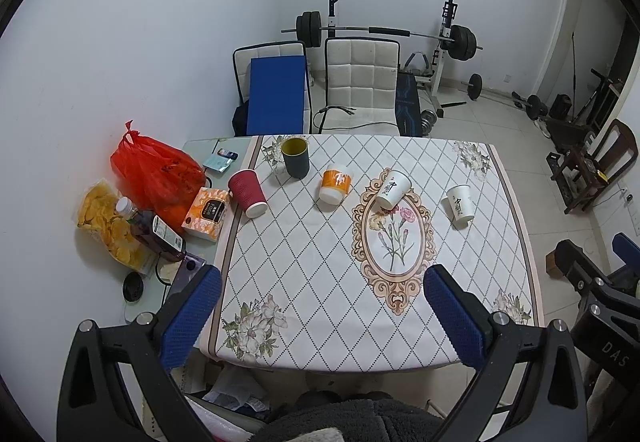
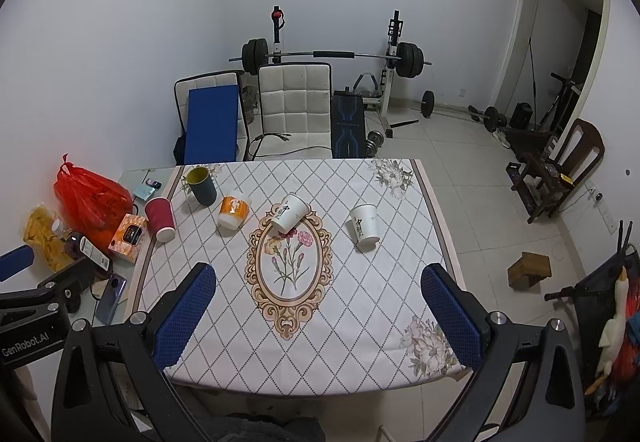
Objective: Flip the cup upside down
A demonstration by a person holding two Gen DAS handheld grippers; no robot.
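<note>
Before you stands the table (image 1: 512,242), under a diamond-patterned floral cloth (image 1: 320,282). Far row, left to right: red cup (image 1: 247,192), dark green mug (image 1: 295,157), orange cup (image 1: 336,184), two white paper cups (image 1: 393,189) (image 1: 460,203). Left of the cloth: tissue box (image 1: 206,213), red bag (image 1: 154,170).

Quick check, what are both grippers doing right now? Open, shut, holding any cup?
Left gripper: jaws wide open, holding nothing, above the near table edge.
Right gripper: jaws wide open, holding nothing, no cup between them.
</note>
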